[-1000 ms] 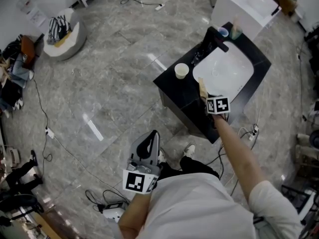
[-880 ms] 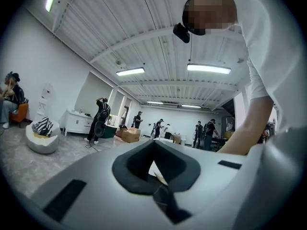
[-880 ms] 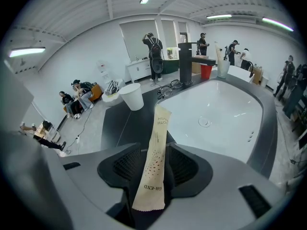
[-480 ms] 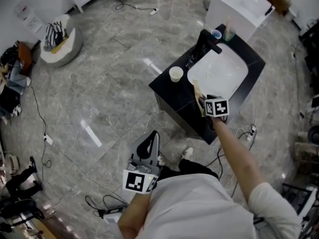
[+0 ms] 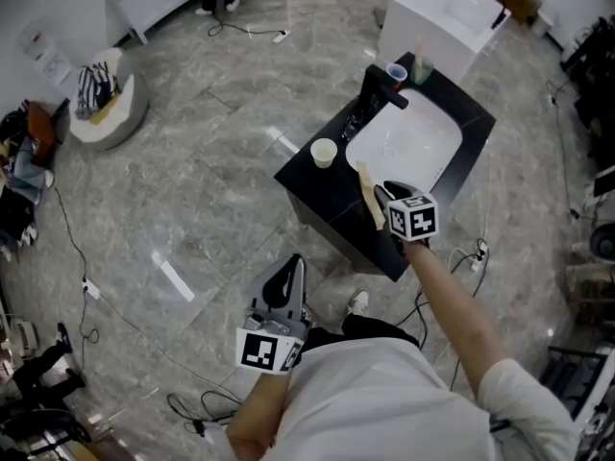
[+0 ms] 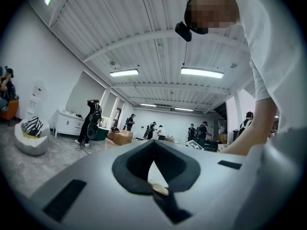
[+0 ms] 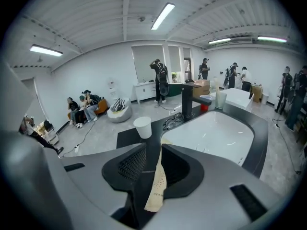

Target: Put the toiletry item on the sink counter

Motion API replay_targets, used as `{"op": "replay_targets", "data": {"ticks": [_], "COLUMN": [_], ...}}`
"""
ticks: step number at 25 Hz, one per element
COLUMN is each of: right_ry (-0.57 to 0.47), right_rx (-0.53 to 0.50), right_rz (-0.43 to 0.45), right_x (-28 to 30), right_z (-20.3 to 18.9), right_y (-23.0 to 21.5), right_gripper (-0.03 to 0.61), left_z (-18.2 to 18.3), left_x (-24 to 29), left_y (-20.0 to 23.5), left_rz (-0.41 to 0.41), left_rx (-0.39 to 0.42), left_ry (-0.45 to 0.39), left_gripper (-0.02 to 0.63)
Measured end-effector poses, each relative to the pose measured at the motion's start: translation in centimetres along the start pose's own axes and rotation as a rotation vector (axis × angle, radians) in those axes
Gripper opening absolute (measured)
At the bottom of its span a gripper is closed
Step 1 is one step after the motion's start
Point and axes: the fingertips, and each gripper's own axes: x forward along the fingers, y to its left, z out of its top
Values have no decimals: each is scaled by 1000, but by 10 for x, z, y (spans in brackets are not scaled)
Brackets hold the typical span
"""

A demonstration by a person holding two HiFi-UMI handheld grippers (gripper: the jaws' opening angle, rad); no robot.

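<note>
Right arm outstretched, right gripper [image 5: 386, 200] at sink counter's [image 5: 322, 188] near edge, jaws closing round tan sachet [image 5: 366, 192], white cup [image 5: 324, 152] by left edge.

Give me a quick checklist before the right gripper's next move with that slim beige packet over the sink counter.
1. The slim beige paper packet sits between the fingers of the right gripper: ok.
2. Grip firm: not ok; the fingers are closing, and a dark gap shows beside the packet.
3. Bare black counter beside the white basin for placing: ok.
4. The white paper cup stands apart from the packet: ok.
5. Packet's far end touching the counter: cannot tell.
6. The left gripper is away from the counter: ok.
</note>
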Motion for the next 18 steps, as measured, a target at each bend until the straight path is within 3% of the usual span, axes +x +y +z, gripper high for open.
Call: {"op": "replay_targets", "data": {"ticks": [12,18], "right_ry": [-95,-125], "right_rx": [17,30], "right_rz": [-16,-29], "right_x": [-46,-61], "right_z": [-9,-4], "right_y": [9,3], "right_gripper": [71,58], "left_z": [-10,-1], "left_x": [6,19], "left_y": [-10,-16], "left_rz": [-32,-63], "left_rx": [-24,11], "left_ry": [23,8], "left_gripper": [3,3]}}
